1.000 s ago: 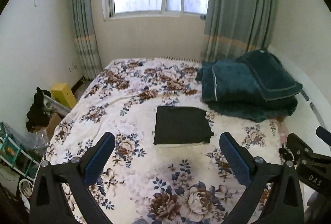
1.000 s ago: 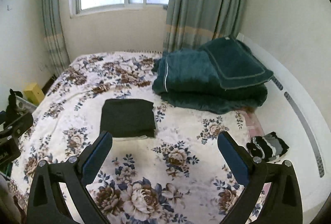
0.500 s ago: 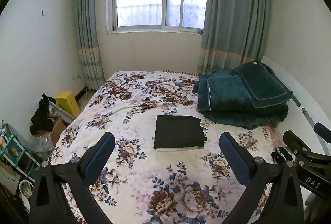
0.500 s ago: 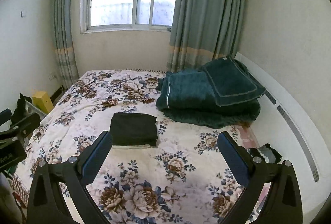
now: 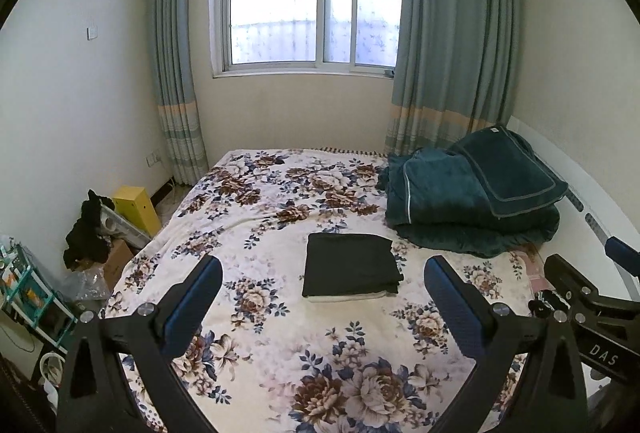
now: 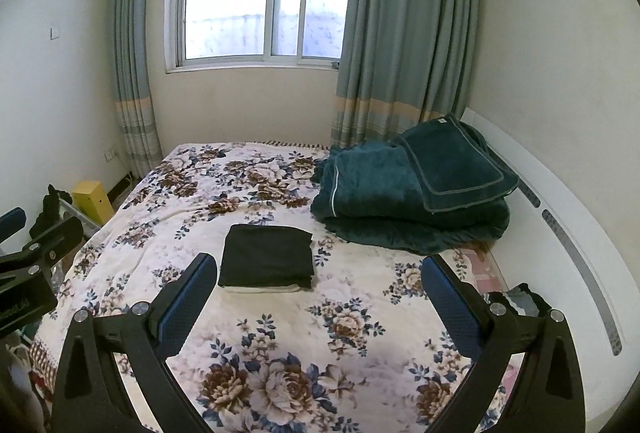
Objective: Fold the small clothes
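Observation:
A dark folded garment (image 5: pixel 350 265) lies flat on the floral bedspread (image 5: pixel 280 201), with a pale folded piece showing under its near edge. It also shows in the right wrist view (image 6: pixel 267 256). My left gripper (image 5: pixel 322 307) is open and empty, held above the bed, well short of the garment. My right gripper (image 6: pixel 318 303) is open and empty too, at about the same height and distance. The right gripper's body shows at the right edge of the left wrist view (image 5: pixel 588 313).
A folded teal blanket with a pillow (image 5: pixel 472 201) lies at the bed's far right, next to a white headboard (image 6: pixel 568 233). A yellow box (image 5: pixel 134 207), dark clothes and a shelf stand on the floor at left. Small dark items (image 6: pixel 520 299) lie by the headboard.
Both grippers have drawn back and tilted up from the bed. The garment looks smaller and farther, and more of the window and walls shows. Both stay open.

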Action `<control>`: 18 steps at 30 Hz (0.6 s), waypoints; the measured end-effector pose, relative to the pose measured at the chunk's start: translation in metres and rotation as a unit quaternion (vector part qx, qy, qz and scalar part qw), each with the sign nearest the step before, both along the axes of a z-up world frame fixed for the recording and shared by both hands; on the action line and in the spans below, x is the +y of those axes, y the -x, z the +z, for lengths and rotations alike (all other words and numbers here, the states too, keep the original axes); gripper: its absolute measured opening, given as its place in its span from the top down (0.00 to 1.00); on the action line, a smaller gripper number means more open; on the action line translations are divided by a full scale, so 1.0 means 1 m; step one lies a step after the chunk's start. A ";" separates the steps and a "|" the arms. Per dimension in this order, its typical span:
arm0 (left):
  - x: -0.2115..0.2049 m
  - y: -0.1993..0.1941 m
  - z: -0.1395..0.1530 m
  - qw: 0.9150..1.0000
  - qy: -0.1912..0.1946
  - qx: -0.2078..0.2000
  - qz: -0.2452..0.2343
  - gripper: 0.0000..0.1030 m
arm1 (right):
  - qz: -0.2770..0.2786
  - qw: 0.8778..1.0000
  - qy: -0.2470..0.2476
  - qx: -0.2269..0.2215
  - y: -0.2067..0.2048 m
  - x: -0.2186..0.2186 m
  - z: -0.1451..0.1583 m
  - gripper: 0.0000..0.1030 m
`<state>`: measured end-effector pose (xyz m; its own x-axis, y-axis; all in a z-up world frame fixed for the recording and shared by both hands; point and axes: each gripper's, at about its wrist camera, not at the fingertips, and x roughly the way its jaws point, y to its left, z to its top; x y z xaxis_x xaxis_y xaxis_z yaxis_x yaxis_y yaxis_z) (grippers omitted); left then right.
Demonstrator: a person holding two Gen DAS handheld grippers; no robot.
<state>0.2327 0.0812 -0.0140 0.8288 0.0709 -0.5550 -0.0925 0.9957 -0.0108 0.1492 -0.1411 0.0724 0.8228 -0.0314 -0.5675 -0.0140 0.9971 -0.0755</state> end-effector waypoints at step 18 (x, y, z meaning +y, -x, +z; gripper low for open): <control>-0.002 0.002 0.009 1.000 0.001 -0.010 -0.007 0.00 | 0.003 1.000 -0.007 -0.002 -0.003 -0.003 0.002 0.00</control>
<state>0.2309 0.0789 -0.0046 0.8409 0.0572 -0.5381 -0.0776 0.9969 -0.0154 0.1519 -0.1441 0.0748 0.8257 -0.0188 -0.5638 -0.0188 0.9980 -0.0608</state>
